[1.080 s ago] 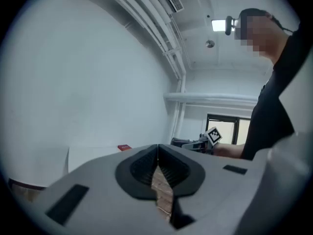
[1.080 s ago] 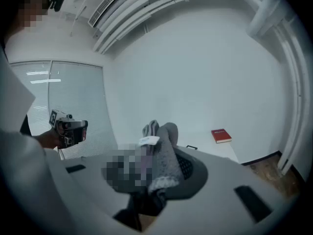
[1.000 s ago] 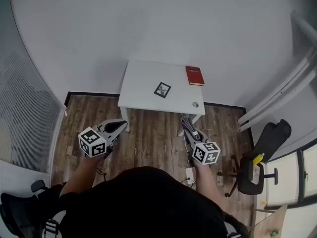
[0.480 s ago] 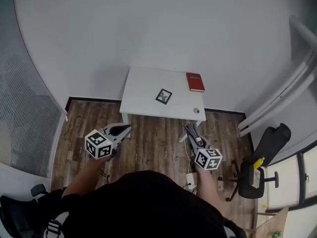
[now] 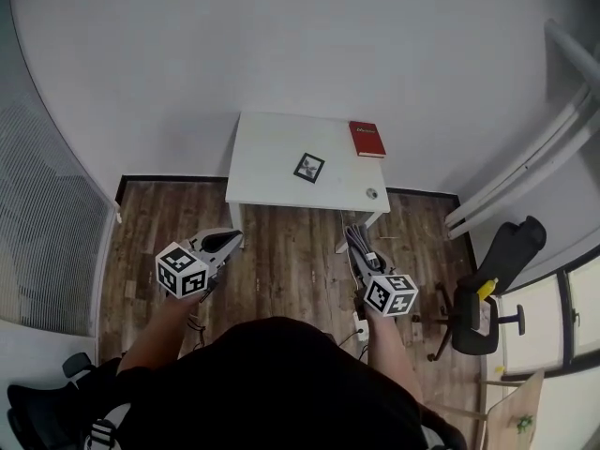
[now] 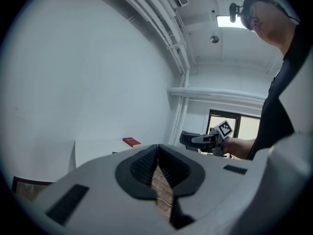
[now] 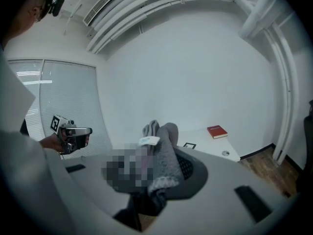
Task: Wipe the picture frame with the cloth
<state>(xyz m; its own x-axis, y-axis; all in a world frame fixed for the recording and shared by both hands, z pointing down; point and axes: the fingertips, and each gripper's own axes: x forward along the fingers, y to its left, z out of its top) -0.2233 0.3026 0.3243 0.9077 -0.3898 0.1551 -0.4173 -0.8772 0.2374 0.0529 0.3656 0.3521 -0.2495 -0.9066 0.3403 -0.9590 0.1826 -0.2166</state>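
Note:
The small dark picture frame (image 5: 308, 168) lies flat on the white table (image 5: 267, 157) against the wall; it also shows far off in the right gripper view as a picture frame (image 7: 189, 145). Both grippers hang over the wooden floor, short of the table's near edge. My left gripper (image 5: 234, 239) (image 6: 158, 153) is shut with nothing between its jaws. My right gripper (image 5: 353, 238) (image 7: 164, 148) is shut on a grey cloth (image 7: 167, 153), which bunches up out of the jaws with a white tag on it.
A red book (image 5: 367, 141) lies at the table's far right corner, and a small round fitting (image 5: 371, 194) sits near its front right corner. A black office chair (image 5: 492, 293) stands at the right. A power strip (image 5: 357, 327) lies on the floor near my right hand.
Both grippers have drifted a little over the floor in front of the table, and the view has swayed. The cloth stays in the right gripper; the left stays shut.

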